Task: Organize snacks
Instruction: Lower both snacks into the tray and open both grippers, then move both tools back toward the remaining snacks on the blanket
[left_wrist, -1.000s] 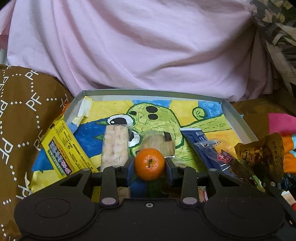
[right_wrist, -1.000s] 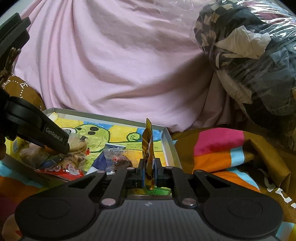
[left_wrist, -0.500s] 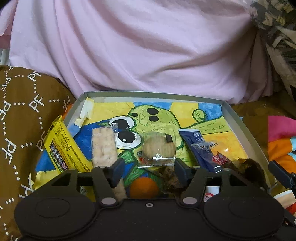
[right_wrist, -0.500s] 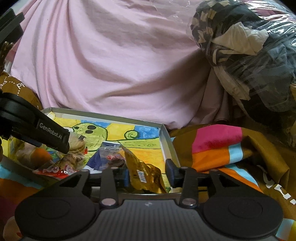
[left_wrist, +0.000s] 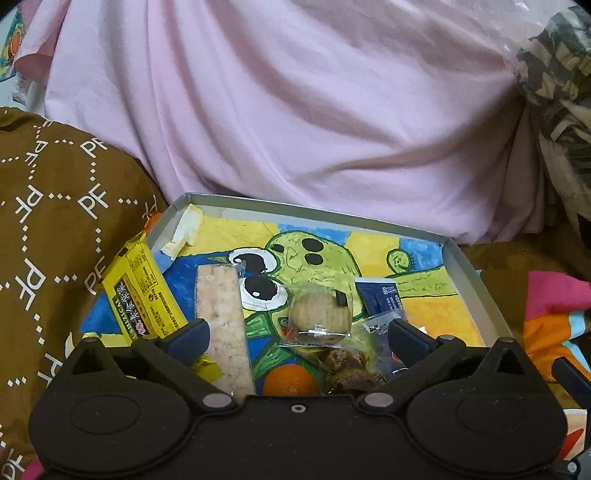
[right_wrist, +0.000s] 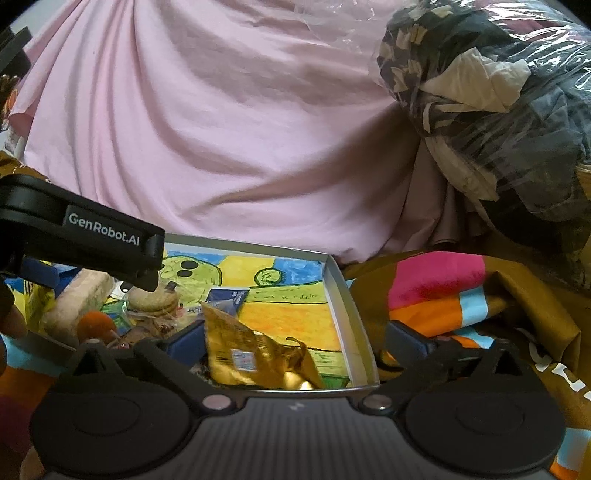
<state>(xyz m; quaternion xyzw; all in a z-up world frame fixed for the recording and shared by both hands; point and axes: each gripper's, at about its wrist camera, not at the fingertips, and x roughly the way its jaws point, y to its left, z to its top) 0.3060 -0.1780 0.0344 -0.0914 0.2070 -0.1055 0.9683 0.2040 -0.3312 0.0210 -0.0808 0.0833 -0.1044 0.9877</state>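
A shallow grey tray with a painted green cartoon figure holds the snacks. My left gripper hangs over its near edge, its jaws opening wide with nothing pressed between them. An orange lies loose in the tray just below them, beside brown cookies. My right gripper is at the tray's near right corner, jaws opening too. A gold packet lies slumped between them, untouched by the pads. The orange also shows at the left of the right wrist view.
Also in the tray are a yellow packet, a pale rice bar, a wrapped round cookie and a blue packet. Pink cloth rises behind. Brown patterned fabric lies left, colourful fabric right, bagged clothes beyond.
Both grippers opened. The left one let go of the orange, which dropped into the tray. The right one let go of the upright gold packet, which fell flat in the tray's corner.
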